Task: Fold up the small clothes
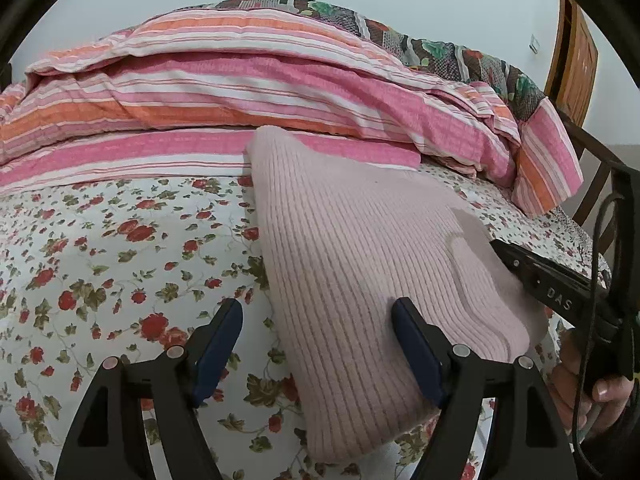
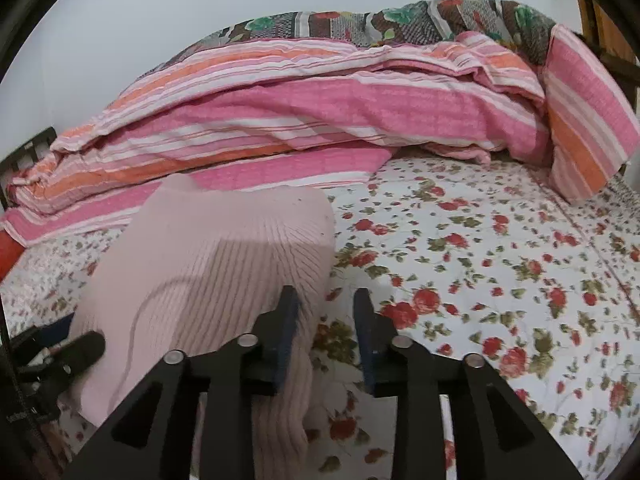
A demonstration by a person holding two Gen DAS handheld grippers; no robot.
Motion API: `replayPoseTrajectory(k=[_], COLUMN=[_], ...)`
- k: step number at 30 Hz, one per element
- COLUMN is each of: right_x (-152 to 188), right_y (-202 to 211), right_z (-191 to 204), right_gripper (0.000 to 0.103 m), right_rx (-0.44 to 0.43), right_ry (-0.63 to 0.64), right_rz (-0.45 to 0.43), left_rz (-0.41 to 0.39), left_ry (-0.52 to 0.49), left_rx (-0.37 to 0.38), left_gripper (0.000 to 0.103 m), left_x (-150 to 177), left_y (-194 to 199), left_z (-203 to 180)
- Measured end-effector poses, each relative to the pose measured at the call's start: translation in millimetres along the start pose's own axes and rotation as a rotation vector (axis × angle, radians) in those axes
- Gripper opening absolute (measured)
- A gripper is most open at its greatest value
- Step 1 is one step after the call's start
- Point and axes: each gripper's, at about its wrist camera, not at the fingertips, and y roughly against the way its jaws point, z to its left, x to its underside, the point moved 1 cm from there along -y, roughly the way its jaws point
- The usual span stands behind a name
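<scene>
Left gripper [image 1: 316, 344], black with two blue-padded fingers, stands wide apart at the near edge of the left wrist view; its right finger pad [image 1: 416, 354] presses on one folded, pale pink rib-knit garment [image 1: 340, 264], while its left finger hangs over the white bed sheet printed with red roses and green leaves [image 1: 100, 264]. The garment lies flat on this sheet, running from the near edge back to the bedding at the far side.

Right gripper [image 2: 326, 320], of the same build, stands partly apart, closing on nothing; its left finger touches the garment's right edge [image 2: 224, 264], and its right finger is over the bare sheet [image 2: 500, 264]. In the left wrist view this second gripper [image 1: 504, 254] enters from the right at the garment's folded edge, its black body bearing the white letters "DAS", with part of the person's hand [image 1: 600, 388] on its handle.

Beyond the garment lies one bunched quilt in pink, orange and white stripes [image 1: 224, 92]; behind it, one dark patchwork blanket with green and red flowers [image 1: 420, 44] lies along the pale wall. A wooden door [image 1: 576, 56] shows far right.
</scene>
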Motion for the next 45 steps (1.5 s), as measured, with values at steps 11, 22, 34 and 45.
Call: replayPoseTrajectory(k=[11,22,34,45], right_x=[13,26,17,15], right_y=[33,95,184,270], right_z=[-12,-27,-18,-1], right_gripper=[0.043,0.047,0.052,0.091], right_rx=[0.022,0.043,0.037,0.025], right_ry=[0.032,0.005,-0.007,0.069], right_rz=[0.02,0.042,0.007,-0.081], left_rz=[-0.013,0.062,-0.011,-0.165], left_ry=[-0.006,0.022,-0.023,-0.031], left_rx=[-0.021,-0.047,-0.143,-0.254], left_gripper=[0.077,0.075,0.075,0.09], left_x=[2,21,10,3], left_y=[6,24,151,247], left_z=[-6,-14,-50,-79])
